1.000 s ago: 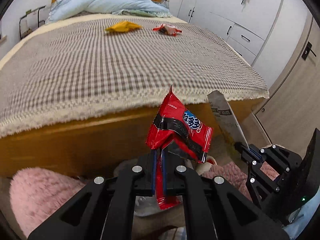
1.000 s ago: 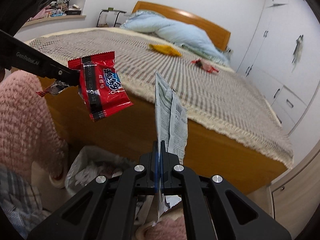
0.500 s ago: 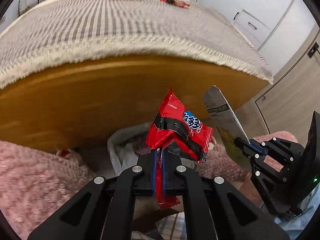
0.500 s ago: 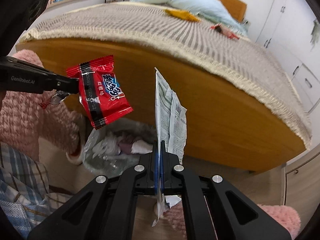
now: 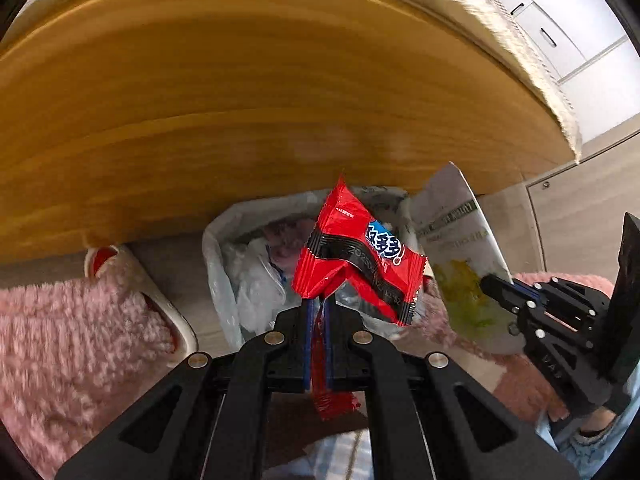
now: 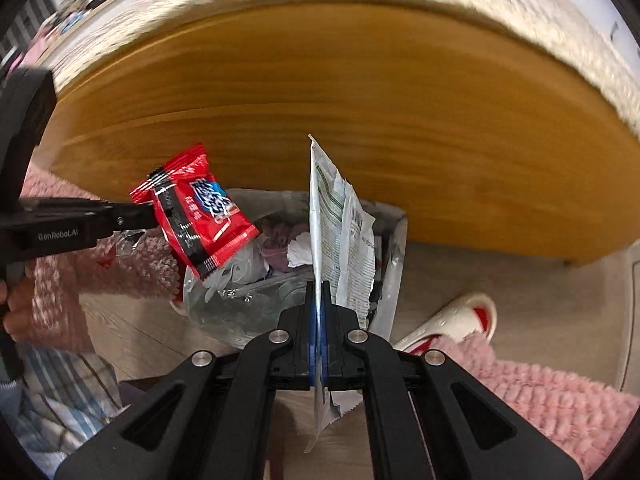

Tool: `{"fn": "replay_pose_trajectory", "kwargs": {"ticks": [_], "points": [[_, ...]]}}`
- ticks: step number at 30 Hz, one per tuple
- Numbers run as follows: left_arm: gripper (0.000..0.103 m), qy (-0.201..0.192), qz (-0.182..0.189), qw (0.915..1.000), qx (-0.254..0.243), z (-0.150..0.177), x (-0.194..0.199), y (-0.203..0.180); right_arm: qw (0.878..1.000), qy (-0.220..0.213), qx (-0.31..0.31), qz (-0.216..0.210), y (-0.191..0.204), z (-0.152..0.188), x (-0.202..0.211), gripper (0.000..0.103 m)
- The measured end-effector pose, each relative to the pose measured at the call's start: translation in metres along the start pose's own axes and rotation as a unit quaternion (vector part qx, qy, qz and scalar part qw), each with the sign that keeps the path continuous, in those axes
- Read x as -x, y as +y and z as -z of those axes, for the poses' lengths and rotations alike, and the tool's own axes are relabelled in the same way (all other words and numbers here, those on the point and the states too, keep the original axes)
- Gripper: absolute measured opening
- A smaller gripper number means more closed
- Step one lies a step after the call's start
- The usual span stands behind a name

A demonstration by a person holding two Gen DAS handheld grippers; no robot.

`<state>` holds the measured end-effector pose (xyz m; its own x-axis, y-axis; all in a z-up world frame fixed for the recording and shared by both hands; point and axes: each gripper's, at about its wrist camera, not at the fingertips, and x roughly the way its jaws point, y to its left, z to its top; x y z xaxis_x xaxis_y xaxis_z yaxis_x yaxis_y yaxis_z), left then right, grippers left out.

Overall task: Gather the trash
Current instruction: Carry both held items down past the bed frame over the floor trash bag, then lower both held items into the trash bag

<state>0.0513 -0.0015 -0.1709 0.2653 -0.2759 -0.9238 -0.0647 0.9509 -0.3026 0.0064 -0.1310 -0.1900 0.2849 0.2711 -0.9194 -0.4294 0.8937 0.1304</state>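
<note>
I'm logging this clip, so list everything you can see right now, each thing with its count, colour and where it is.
Red snack wrapper: one, red with a black band, clamped in the left gripper above the bag.
White wrapper: one, white with green print, clamped in the right gripper above the bag.
Trash bag: one, clear plastic, open on the floor by the bed, already holding crumpled rubbish.
Bed frame: one, orange-brown wood, behind the bag.
Bedspread: one, cream fringed edge, over the frame's top.
Slippers: two, white with red, on the floor either side of the bag.
Left gripper: one, black, shut.
Right gripper: one, black, shut.
</note>
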Motion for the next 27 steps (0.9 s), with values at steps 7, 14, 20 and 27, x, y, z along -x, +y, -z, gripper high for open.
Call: {"fn": "replay_pose_trajectory", "kwargs": {"ticks": [7,14,20,27], "points": [[0.002,0.028,-0.025,0.9993,-0.001,-0.005,-0.034,0.004,0.996,0.038,-0.073,-0.023,-0.031,-0.008,-0.032,0.002],[0.002,0.051,-0.045,0.9976,0.004,-0.007,-0.057,0.007,0.992,0.066,-0.102,-0.020,-0.040,-0.014,-0.063,0.002],[0.002,0.054,-0.054,0.9970,0.009,-0.008,-0.061,0.012,0.992,0.081,-0.100,0.010,-0.048,-0.015,-0.080,0.001],[0.002,0.061,-0.067,0.9958,0.012,-0.012,-0.074,0.015,0.990,0.103,-0.087,0.050,-0.050,-0.014,-0.106,0.001]]}}
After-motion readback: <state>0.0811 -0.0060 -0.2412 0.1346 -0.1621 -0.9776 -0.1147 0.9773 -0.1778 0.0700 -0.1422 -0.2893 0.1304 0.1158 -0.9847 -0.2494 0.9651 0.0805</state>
